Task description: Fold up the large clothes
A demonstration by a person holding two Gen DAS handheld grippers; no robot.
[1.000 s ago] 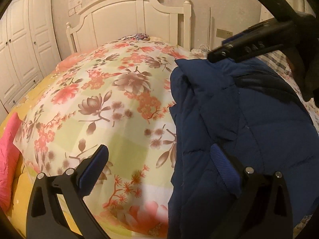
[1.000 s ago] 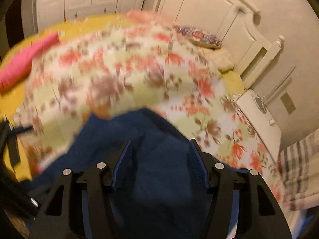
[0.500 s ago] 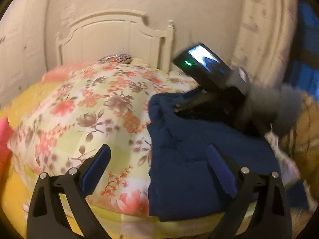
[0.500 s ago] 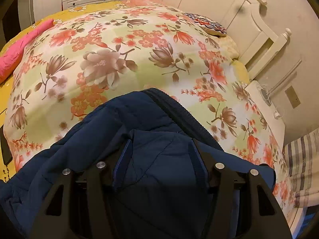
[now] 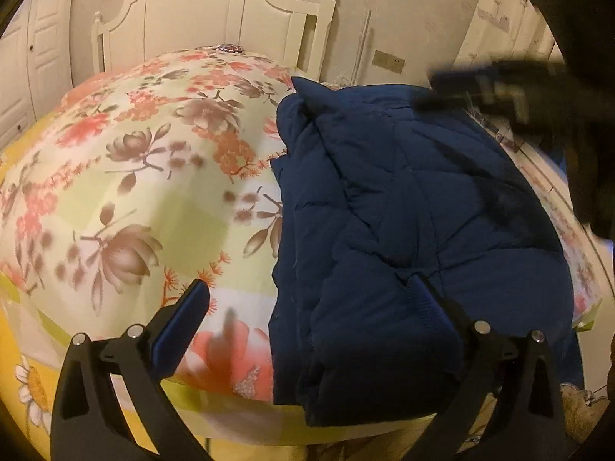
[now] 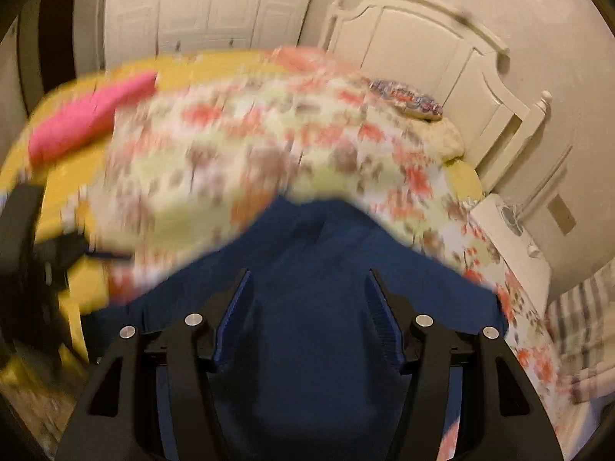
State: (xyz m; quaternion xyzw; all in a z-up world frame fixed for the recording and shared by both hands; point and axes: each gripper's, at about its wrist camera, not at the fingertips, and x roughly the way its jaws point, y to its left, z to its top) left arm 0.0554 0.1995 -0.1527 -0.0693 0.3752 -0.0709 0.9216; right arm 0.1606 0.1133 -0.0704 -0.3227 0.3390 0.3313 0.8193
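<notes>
The right tongs [image 6: 307,319] have swung sideways above the navy jacket [image 5: 403,230], blurring their view.

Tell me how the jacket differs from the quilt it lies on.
The jacket is plain dark blue; the quilt is pale green and white with orange and brown flowers. The jacket is folded into a thick stitched bundle by the bed's edge; the quilt lies spread across the bed. Both are soft and padded.
</notes>
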